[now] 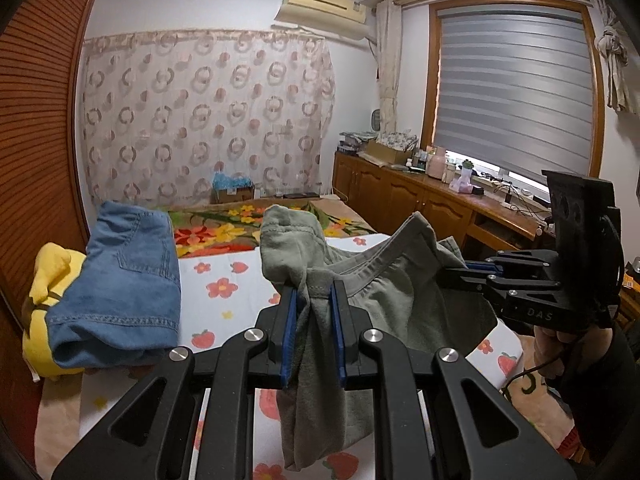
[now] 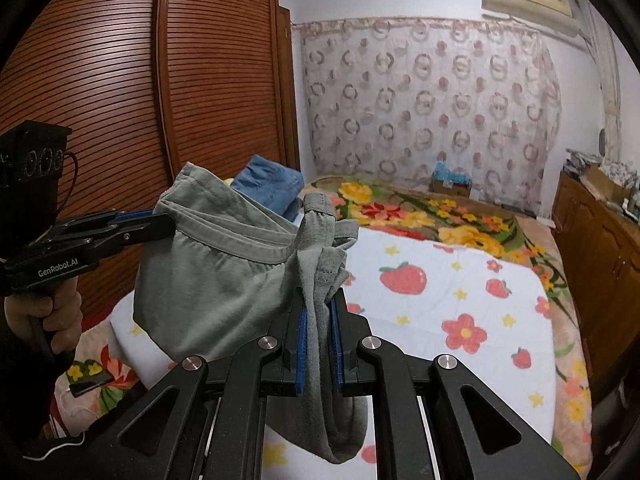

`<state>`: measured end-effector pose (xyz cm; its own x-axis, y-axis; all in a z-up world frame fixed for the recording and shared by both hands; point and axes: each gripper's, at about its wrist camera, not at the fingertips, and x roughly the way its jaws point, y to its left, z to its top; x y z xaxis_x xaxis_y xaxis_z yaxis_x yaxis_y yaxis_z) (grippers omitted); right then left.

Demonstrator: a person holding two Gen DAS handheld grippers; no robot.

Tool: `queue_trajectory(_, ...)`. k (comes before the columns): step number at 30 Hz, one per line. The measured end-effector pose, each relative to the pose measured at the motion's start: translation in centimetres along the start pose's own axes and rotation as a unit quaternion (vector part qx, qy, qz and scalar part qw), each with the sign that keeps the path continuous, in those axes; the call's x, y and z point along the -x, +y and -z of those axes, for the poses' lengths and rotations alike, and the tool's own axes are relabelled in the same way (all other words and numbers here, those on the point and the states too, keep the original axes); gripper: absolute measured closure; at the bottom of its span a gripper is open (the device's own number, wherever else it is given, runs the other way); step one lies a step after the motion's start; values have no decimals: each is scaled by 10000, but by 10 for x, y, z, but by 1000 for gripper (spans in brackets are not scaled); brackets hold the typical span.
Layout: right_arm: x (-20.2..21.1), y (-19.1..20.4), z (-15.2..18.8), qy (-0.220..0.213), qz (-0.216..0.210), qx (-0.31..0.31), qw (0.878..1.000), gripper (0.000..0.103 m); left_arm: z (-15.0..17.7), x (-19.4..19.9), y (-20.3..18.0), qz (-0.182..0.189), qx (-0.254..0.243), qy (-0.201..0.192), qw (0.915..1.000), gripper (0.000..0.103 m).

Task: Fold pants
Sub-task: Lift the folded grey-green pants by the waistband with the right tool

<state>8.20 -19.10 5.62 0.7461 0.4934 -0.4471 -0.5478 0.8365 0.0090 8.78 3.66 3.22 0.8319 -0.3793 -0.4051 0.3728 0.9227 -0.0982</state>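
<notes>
On the far left I see folded jeans (image 1: 128, 276) on the bed (image 1: 236, 296). My left gripper (image 1: 314, 312) is clamped on the green pants (image 1: 384, 292), and my right gripper (image 2: 318, 320) pinches their waistband too, holding them up over the bed. Next I'd lower them flat, I judge.

Slatted wooden wardrobe (image 2: 120, 100) left; patterned curtain (image 1: 208, 116) behind bed (image 2: 460, 292); blinds-covered window (image 1: 516, 104) right.

Soft, even room light, daylight glowing beneath the window blind (image 1: 516, 92); sharp centre, fisheye-bent, dark-vignetted edges.
</notes>
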Motion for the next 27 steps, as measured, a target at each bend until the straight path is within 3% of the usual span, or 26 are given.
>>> queue_trajectory(16,10,19,-14,-222,-7,285,9993,93,-14,25,16,-293,-18,-286,9992,86)
queue_trajectory(27,-18,10,-24,-77,-148,443,9989,93,-9,17,47,-466,210,-247,9984,86)
